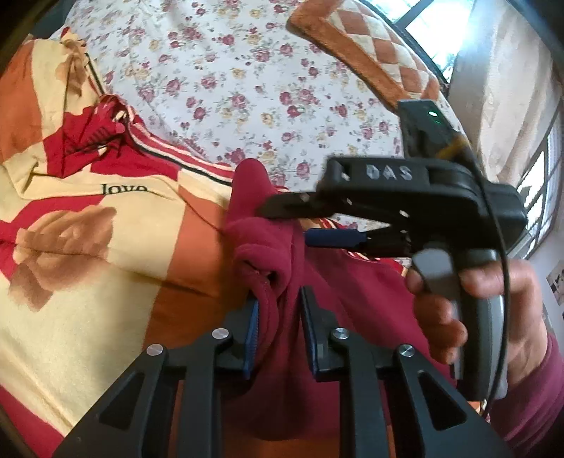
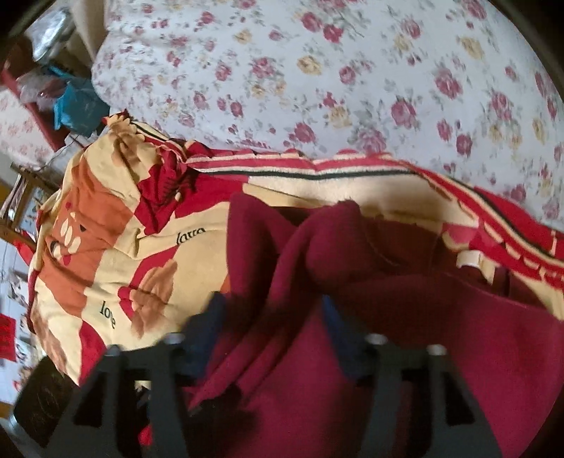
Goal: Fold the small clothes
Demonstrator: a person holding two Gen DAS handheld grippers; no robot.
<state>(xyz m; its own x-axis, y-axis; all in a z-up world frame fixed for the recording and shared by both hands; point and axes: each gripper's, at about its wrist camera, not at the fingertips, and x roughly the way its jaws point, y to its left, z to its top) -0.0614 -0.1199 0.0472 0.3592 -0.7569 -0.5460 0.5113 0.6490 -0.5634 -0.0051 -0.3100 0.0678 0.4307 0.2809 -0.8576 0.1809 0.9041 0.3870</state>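
A maroon fleece garment lies bunched on a blanket on a bed. In the left wrist view a folded hem of it fills the gap between the blue pads of my left gripper, which is shut on it. My right gripper comes in from the right, held by a person's hand. Its jaws stand apart around a raised tuft of the cloth. In the right wrist view the garment spreads under the blurred right gripper, whose wide-spread fingers do not press it. A small white tag shows at the right.
The blanket is cream, orange and red with "love" printed on it. Beyond it is a white floral sheet and an orange checked cushion under a bright window. Clutter with a teal item sits beside the bed.
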